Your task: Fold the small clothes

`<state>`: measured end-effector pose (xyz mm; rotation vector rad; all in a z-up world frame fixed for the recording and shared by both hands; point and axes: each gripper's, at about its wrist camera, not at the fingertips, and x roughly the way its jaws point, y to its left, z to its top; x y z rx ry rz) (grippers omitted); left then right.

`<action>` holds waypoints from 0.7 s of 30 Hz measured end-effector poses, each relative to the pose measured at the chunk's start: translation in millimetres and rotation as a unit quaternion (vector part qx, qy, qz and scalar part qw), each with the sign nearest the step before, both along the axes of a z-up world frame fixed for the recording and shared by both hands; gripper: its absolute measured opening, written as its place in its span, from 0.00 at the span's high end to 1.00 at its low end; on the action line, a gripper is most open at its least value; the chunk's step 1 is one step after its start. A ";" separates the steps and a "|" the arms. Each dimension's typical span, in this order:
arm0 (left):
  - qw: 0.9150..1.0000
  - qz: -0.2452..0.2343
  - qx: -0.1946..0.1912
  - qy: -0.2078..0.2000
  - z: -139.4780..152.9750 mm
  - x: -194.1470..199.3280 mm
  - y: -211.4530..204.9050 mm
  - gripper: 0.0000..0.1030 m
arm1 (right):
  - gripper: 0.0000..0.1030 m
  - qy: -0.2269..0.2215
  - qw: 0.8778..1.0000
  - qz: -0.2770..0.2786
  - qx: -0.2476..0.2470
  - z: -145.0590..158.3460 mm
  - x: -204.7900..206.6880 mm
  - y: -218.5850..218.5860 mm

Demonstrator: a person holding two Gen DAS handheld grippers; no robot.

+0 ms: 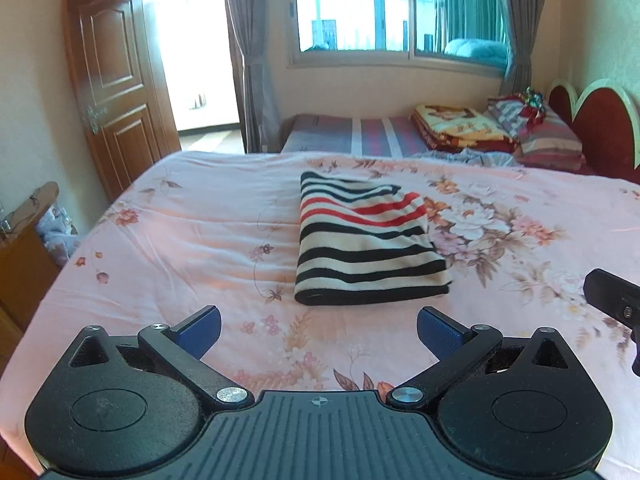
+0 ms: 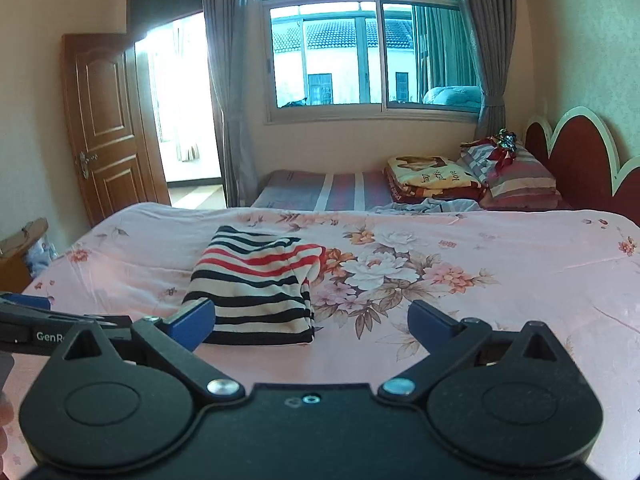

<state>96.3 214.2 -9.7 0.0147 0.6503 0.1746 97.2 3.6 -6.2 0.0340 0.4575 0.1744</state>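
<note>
A small striped garment [image 1: 366, 240], cream with black and red stripes, lies folded into a neat rectangle on the pink floral bedsheet [image 1: 160, 240]. It also shows in the right wrist view [image 2: 256, 288]. My left gripper [image 1: 319, 332] is open and empty, held just short of the garment's near edge. My right gripper [image 2: 311, 326] is open and empty, near the garment's near right corner; its left fingertip [image 2: 196, 322] overlaps the garment's near left corner in view. Part of the right gripper [image 1: 616, 300] shows at the right edge of the left view. The left gripper [image 2: 32, 326] shows at the left edge of the right view.
A second bed [image 1: 360, 136] with folded blankets [image 1: 460, 126] and pillows stands beyond, under a window [image 1: 360, 8]. A red headboard [image 1: 600, 124] is at the right. A wooden door [image 1: 116, 80] and a wooden cabinet [image 1: 24, 256] are at the left.
</note>
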 end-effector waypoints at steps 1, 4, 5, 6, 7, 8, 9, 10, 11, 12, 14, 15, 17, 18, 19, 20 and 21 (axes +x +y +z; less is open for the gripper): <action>1.000 0.002 0.002 -0.006 5.2 -12.7 -3.0 0.00 | 0.01 -0.002 1.000 0.002 0.004 3.4 -8.3 -3.7; 1.000 0.008 0.003 -0.013 19.2 -46.0 -9.9 0.00 | 0.01 -0.015 1.000 0.005 0.007 12.7 -35.8 -11.8; 1.000 0.010 0.001 -0.013 23.2 -55.1 -11.2 0.00 | 0.01 -0.017 1.000 0.008 0.008 15.2 -42.7 -13.9; 1.000 0.011 -0.002 -0.014 26.5 -63.8 -12.5 0.00 | 0.01 -0.020 1.000 0.011 0.008 17.6 -49.6 -15.6; 1.000 0.012 -0.004 -0.015 29.4 -71.9 -13.6 0.00 | 0.01 -0.023 1.000 0.014 0.008 19.6 -55.5 -16.7; 1.000 0.012 -0.007 -0.018 31.8 -80.1 -14.7 0.00 | 0.01 -0.023 1.000 0.016 0.006 21.4 -60.7 -17.6; 1.000 0.012 -0.011 -0.022 34.1 -88.1 -16.1 0.00 | 0.01 -0.023 1.000 0.018 0.006 23.0 -64.9 -18.4; 1.000 0.013 -0.013 -0.026 36.1 -95.8 -18.1 0.00 | 0.01 -0.023 0.999 0.023 0.009 24.0 -68.5 -19.4; 0.999 0.012 -0.014 -0.029 37.7 -102.7 -20.6 0.00 | 0.01 -0.024 0.999 0.025 0.012 24.9 -71.7 -20.5; 0.999 0.012 -0.016 -0.032 39.1 -107.5 -21.6 0.00 | 0.01 -0.027 0.999 0.024 0.014 26.0 -75.3 -21.6; 0.999 0.015 -0.015 -0.038 42.1 -115.6 -25.9 0.00 | 0.01 -0.033 0.999 0.023 0.015 28.1 -80.2 -23.4; 0.999 0.017 -0.015 -0.041 43.1 -119.0 -26.5 0.00 | 0.01 -0.036 0.999 0.023 0.015 29.4 -83.6 -24.1; 0.999 0.015 -0.013 -0.045 45.1 -124.0 -28.7 0.00 | 0.01 -0.040 0.999 0.023 0.015 31.3 -87.6 -25.4; 0.999 0.015 -0.013 -0.046 45.7 -126.3 -28.7 0.00 | 0.01 -0.043 0.999 0.023 0.015 31.7 -89.1 -26.4; 0.999 0.016 -0.012 -0.049 46.8 -129.1 -30.2 0.00 | 0.01 -0.043 0.999 0.022 0.013 31.6 -89.5 -26.6; 0.999 0.017 -0.011 -0.051 47.1 -131.7 -32.5 0.00 | 0.01 -0.043 0.999 0.020 0.013 31.4 -89.6 -26.9; 0.998 0.018 -0.011 -0.052 47.4 -133.3 -32.0 0.00 | 0.01 -0.042 0.999 0.021 0.014 31.0 -90.4 -28.0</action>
